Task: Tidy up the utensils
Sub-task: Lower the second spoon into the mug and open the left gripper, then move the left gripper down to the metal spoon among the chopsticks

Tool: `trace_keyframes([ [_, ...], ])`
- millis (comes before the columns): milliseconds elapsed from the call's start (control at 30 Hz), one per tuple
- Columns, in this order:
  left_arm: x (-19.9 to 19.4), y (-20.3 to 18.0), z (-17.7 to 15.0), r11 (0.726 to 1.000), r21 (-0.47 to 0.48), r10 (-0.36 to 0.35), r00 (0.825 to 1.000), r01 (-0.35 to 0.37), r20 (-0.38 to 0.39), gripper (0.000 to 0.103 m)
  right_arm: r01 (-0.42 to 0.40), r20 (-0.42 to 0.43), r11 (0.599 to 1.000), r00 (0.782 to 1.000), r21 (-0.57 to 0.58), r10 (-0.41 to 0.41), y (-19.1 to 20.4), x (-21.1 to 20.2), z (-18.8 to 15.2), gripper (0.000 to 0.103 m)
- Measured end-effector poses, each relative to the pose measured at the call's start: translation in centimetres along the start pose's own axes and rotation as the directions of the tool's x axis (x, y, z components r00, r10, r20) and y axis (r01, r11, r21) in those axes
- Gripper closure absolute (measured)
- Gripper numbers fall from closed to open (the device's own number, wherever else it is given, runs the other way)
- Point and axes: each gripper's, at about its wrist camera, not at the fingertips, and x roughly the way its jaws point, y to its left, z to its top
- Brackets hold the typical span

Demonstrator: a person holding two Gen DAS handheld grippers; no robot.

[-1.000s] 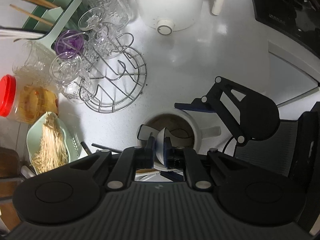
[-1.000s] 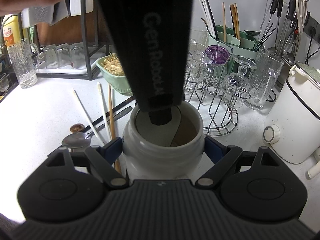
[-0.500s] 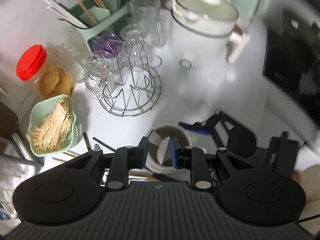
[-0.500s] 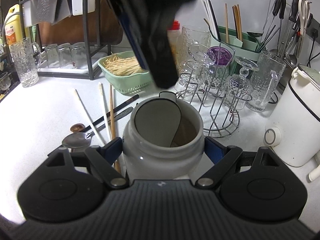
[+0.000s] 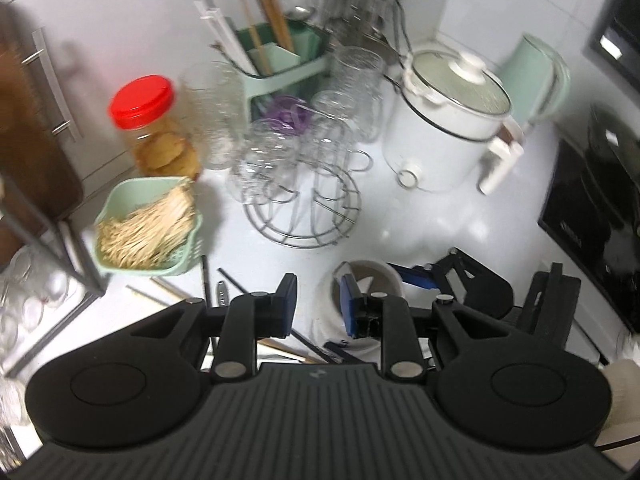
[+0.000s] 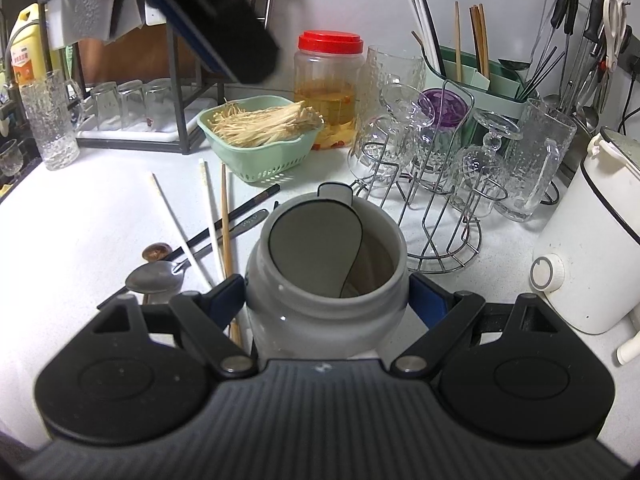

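My right gripper [image 6: 326, 300] is shut on a grey ceramic jar [image 6: 320, 312] that stands on the white counter. A white ceramic spoon [image 6: 314, 252] leans inside the jar. My left gripper [image 5: 318, 300] is open and empty, raised above the counter to the left of the jar [image 5: 368, 280]; it shows in the right wrist view [image 6: 208, 12] at the upper left. Loose on the counter left of the jar lie white chopsticks [image 6: 180, 228], a wooden chopstick [image 6: 227, 236], a dark chopstick [image 6: 236, 216] and a metal spoon [image 6: 154, 278].
A green basket of enoki mushrooms [image 6: 260, 140], a red-lidded jar [image 6: 328, 88], a wire rack of glasses [image 6: 436, 168], a green utensil holder [image 6: 480, 76] with chopsticks and a white cooker [image 6: 592, 248] stand behind. A black stove [image 5: 592, 200] is at the right.
My left gripper let go of the white spoon into the jar, opened, and rose up and back to the left. My right gripper kept still on the jar.
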Motion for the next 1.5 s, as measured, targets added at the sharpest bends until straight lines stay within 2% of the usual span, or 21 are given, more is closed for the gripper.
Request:
trace_keyframes([
  [133, -0.8, 1.5, -1.8, 0.996, -0.085, 0.030, 0.999, -0.026, 0.039, 0.076, 0.000, -0.006, 1.000, 1.000, -0.003, 0.000, 0.0, 0.0, 0.1, 0.013],
  [267, -1.5, 2.9, -3.9, 0.981, -0.188, 0.066, 0.995, -0.051, 0.074, 0.076, -0.004, -0.010, 1.000, 1.000, -0.001, 0.004, -0.1, 0.0, 0.1, 0.013],
  [533, -1.7, 4.6, -9.2, 0.924, -0.375, 0.122, 0.989, -0.081, 0.088, 0.076, -0.011, -0.013, 1.000, 1.000, -0.013, 0.011, -0.1, 0.0, 0.2, 0.013],
  [667, -1.1, 5.1, -12.0, 0.890, -0.451, 0.118, 0.990, -0.071, 0.077, 0.076, -0.019, -0.015, 1.000, 1.000, -0.020, 0.019, -0.3, -0.1, 0.1, 0.013],
  [933, -0.2, 5.2, -15.7, 0.874, -0.482, 0.102, 0.992, -0.057, 0.069, 0.076, -0.018, -0.034, 1.000, 0.999, -0.025, 0.018, -0.3, 0.0, 0.4, 0.013],
  [1067, 1.9, 6.0, -16.6, 0.860, -0.509, 0.081, 0.995, -0.044, 0.051, 0.075, -0.018, -0.036, 0.999, 0.999, -0.032, 0.017, -0.2, 0.0, 0.4, 0.013],
  [1133, 3.3, 6.6, -17.0, 0.845, -0.533, 0.065, 0.997, -0.037, 0.034, 0.069, -0.015, -0.038, 0.999, 0.999, -0.029, 0.014, -0.2, 0.0, 0.4, 0.013],
  [1200, 4.5, 7.3, -17.5, 0.824, -0.567, 0.038, 0.999, -0.011, 0.036, 0.068, -0.013, -0.041, 1.000, 0.999, -0.025, 0.012, -0.1, 0.0, 0.5, 0.013],
  [1267, 5.4, 8.0, -17.9, 0.793, -0.609, 0.043, 0.998, -0.007, 0.045, 0.068, -0.008, -0.044, 1.000, 0.999, -0.020, 0.008, -0.1, 0.1, 0.5, 0.013],
  [1333, 6.3, 9.0, -18.4, 0.743, -0.669, 0.024, 0.998, 0.016, 0.050, 0.068, -0.004, -0.042, 1.000, 0.999, -0.018, 0.003, 0.0, 0.0, 0.5, 0.013],
  [1400, 7.1, 10.1, -19.0, 0.678, -0.733, -0.008, 0.998, 0.051, 0.062, 0.068, -0.002, -0.041, 1.000, 0.999, -0.017, 0.001, 0.0, 0.0, 0.4, 0.013],
  [1500, 8.0, 11.0, -19.5, 0.611, -0.788, -0.030, 0.998, 0.068, 0.063, 0.068, -0.001, -0.041, 1.000, 0.999, -0.016, 0.000, 0.0, 0.0, 0.4, 0.013],
])
